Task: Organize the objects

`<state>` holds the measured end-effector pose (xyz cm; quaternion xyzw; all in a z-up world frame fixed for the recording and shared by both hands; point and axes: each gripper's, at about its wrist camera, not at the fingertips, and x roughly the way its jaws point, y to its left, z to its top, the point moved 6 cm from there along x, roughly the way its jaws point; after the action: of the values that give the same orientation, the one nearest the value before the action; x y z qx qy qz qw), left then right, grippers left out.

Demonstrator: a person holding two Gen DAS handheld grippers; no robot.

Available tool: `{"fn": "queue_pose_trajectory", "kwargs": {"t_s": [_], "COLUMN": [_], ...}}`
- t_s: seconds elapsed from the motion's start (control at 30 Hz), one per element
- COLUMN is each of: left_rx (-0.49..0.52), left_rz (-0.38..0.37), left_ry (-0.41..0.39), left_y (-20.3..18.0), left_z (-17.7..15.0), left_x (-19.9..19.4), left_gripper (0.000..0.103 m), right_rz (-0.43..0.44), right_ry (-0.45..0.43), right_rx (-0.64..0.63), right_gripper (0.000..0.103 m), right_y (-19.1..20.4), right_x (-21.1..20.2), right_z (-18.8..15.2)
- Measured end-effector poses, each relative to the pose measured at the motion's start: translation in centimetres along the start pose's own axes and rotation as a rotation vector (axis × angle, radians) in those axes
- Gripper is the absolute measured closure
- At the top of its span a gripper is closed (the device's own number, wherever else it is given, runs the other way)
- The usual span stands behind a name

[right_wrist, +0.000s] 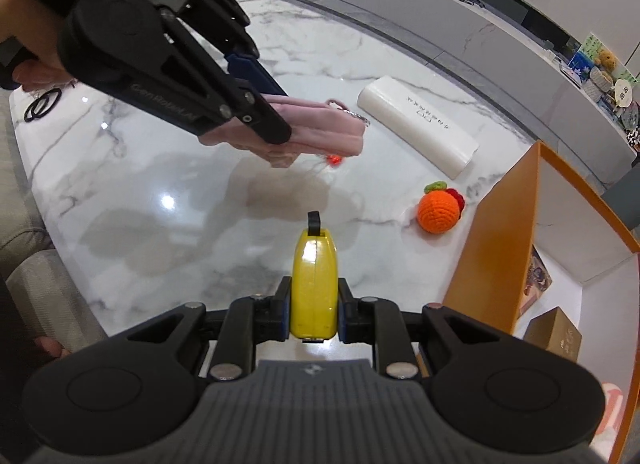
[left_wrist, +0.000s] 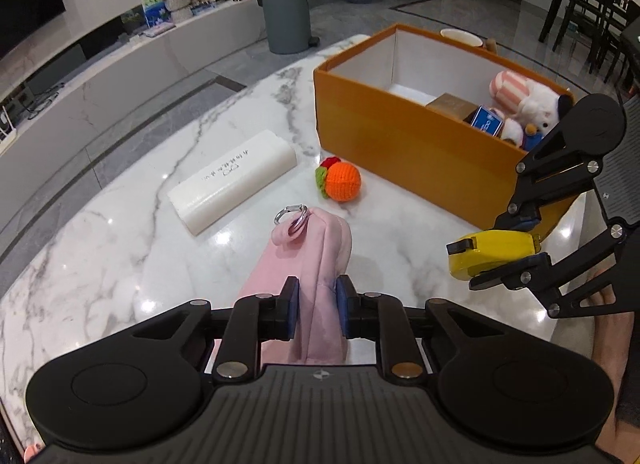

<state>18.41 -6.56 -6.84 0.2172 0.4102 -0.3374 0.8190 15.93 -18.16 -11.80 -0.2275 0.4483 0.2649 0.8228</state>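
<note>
Right up close we've got the left gripper clamped on a pink pouch, blue pads pressing both sides, metal ring at its far tip. Our right gripper is squeezed shut on a yellow tape measure, black tab pointing forward.

We're working over a glossy white marble table with grey veins, in a living room with a grey tiled floor, a grey pedal bin past the far edge, and a long low white console with toys and a potted plant.

Both grippers hang above the table's near side, the pouch lifted off it, the tape measure held just beside the near corner of the orange box. That box sits at the right edge and already has a plush toy and a brown carton inside. A crocheted orange lies just beside the box's left side, and a white roll lies left of that.
</note>
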Motion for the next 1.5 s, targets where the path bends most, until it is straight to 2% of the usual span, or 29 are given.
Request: {"fn": "queue_pose_trajectory", "kwargs": {"t_s": [0.47, 0.83, 1.13, 1.5], "left_rx": [0.057, 0.095, 0.137, 0.174], "left_rz": [0.02, 0.013, -0.006, -0.047], "left_ry": [-0.094, -0.139, -0.166, -0.166], "left_y": [-3.5, -7.3, -10.7, -14.4], "left_z": [3.1, 7.1, 11.0, 14.7], "left_x": [-5.5, -6.8, -5.4, -0.7], "left_gripper": [0.081, 0.081, 0.081, 0.081], "right_rz": [-0.066, -0.141, -0.158, -0.193], "right_ry": [-0.055, -0.144, -0.198, -0.182], "right_rx": [0.013, 0.103, 0.174, 0.257], "right_gripper": [0.081, 0.081, 0.081, 0.081], "right_y": [-0.4, -4.0, -7.7, -12.9], "right_x": [-5.3, -9.9, -12.0, -11.0], "right_z": [0.6, 0.4, -1.4, -4.3]}}
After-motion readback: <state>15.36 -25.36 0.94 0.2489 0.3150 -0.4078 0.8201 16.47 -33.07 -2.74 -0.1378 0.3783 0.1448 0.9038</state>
